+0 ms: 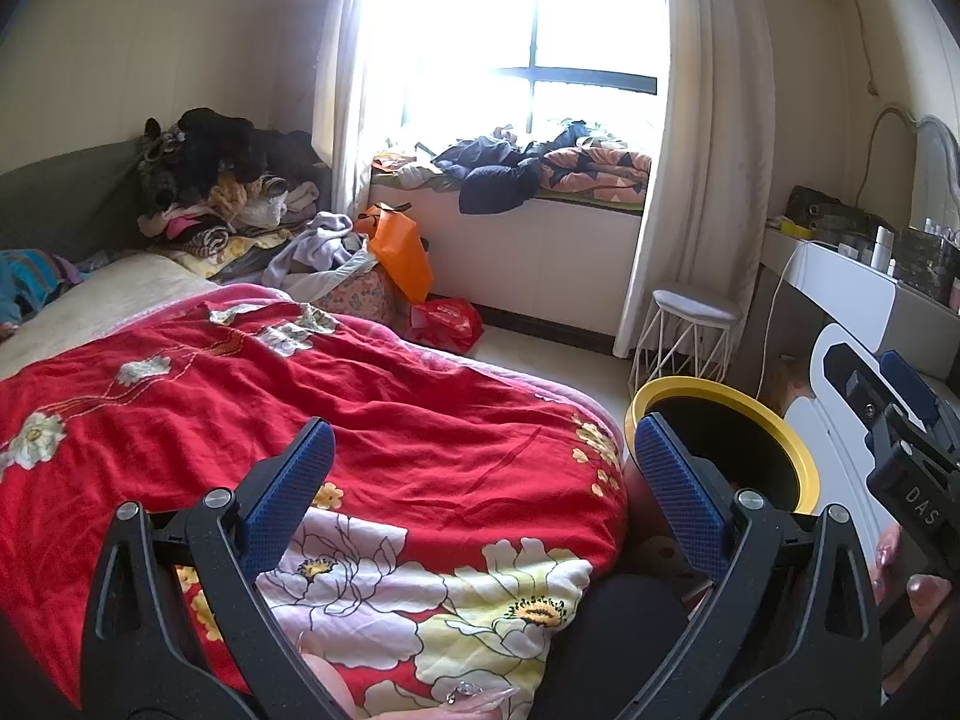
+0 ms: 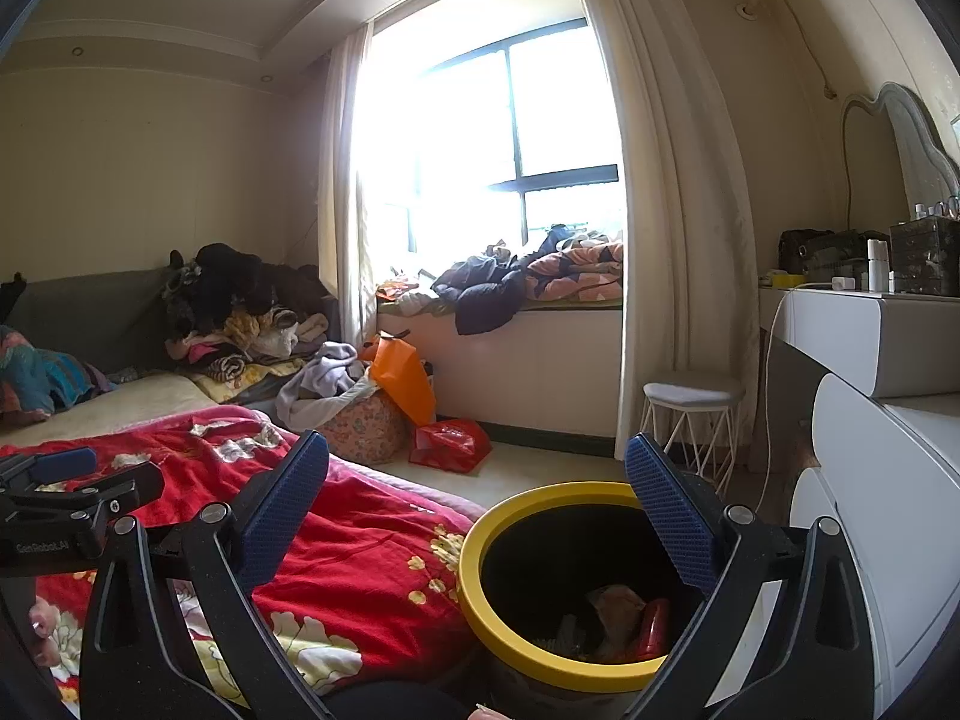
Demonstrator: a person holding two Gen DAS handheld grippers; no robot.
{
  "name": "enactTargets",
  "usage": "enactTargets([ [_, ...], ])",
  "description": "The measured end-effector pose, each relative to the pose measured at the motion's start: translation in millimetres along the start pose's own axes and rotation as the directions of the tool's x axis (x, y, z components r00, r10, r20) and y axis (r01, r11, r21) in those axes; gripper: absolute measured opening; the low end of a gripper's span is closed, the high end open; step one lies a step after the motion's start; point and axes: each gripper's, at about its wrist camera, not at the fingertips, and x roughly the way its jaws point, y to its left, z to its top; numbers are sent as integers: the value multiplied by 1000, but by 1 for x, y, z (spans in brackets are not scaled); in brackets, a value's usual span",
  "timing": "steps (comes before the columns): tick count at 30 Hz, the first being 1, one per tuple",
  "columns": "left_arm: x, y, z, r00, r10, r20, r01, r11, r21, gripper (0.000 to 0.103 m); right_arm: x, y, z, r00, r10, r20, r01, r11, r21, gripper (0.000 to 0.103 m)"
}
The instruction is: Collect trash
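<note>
Right wrist view: yellow-rimmed bin [image 2: 480, 588] stands on the floor just beside the bed with the red floral quilt [image 2: 336, 552] — trash [image 2: 624, 624] lies inside it. Right gripper [image 2: 477, 474] hangs above the bin, jaws wide, empty. Left gripper [image 1: 483, 450] — jaws wide, empty — hovers over the quilt beside the bin.

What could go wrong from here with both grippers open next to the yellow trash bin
The right gripper hangs open just above the yellow bin, so a low swing might knock its rim and tip it. The red quilt drapes close beside the bin; the open left gripper could snag the fabric.
</note>
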Motion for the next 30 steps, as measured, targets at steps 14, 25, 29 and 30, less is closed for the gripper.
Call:
enactTargets([
  [14, 2, -3, 1, 1000, -1, -2, 1, 1000, 2, 92, 0, -1, 1, 1000, -3, 2, 3, 1000, 5, 97],
  [25, 6, -3, -3, 999, -16, -29, 16, 1000, -7, 92, -1, 0, 3, 1000, 4, 3, -4, 1000, 6, 97],
  [29, 4, 3, -9, 999, -9, -49, 9, 1000, -10, 92, 4, 5, 13, 998, 52, -21, -52, 998, 20, 97],
  [30, 4, 6, -10, 998, -6, -58, 5, 1000, -18, 92, 8, 8, 16, 997, 75, -35, -74, 997, 24, 97],
])
